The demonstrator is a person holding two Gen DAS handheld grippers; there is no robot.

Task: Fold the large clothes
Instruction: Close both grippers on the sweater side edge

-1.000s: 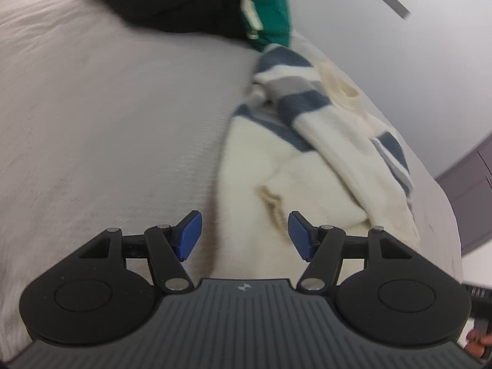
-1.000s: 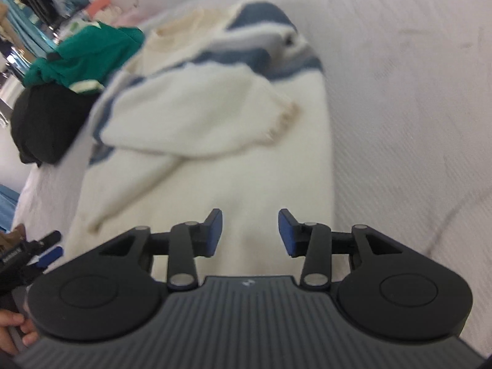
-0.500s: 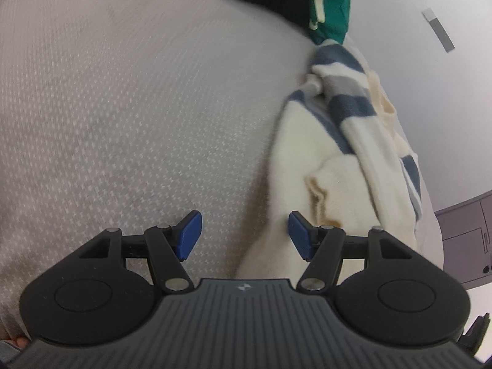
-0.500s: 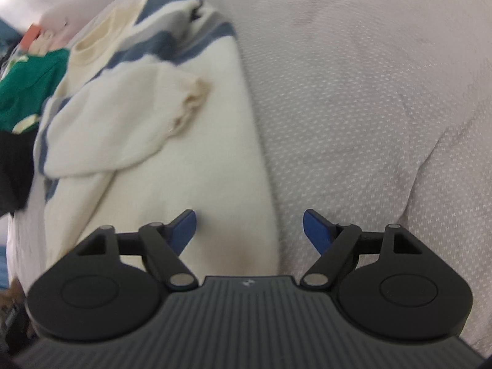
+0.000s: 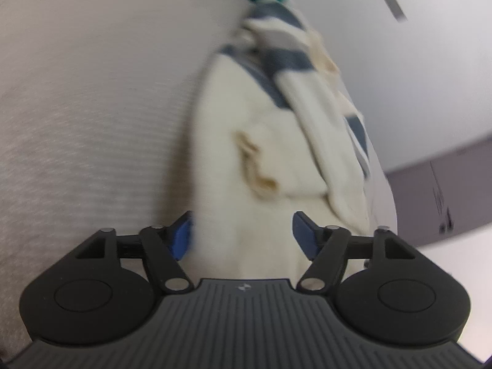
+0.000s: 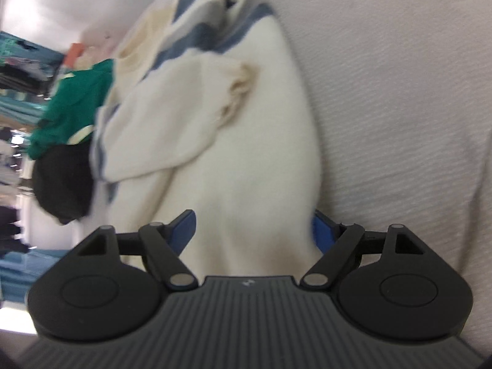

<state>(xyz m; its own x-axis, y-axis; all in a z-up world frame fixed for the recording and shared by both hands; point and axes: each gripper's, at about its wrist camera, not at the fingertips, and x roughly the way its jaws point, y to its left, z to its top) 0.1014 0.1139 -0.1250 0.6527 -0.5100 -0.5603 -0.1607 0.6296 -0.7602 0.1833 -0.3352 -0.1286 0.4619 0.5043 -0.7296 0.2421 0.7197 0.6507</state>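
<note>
The cream sweater (image 6: 233, 160) is lying on the bed (image 6: 399, 92), sleeves folded in. It is looking soft and floppy, likely sagging when lifted. Left gripper (image 5: 241, 233) and right gripper (image 6: 253, 230) have just been opening wide, each straddling a hem corner, gripping nothing.

We hold the right gripper (image 6: 251, 229) over the near hem of the cream sweater (image 6: 215, 153) on the bed (image 6: 399, 92), its fingers (image 6: 184, 226) spread, having just opened wider, pads not pressing. Far left lie green (image 6: 73, 104) and black (image 6: 61, 181) clothes.
</note>
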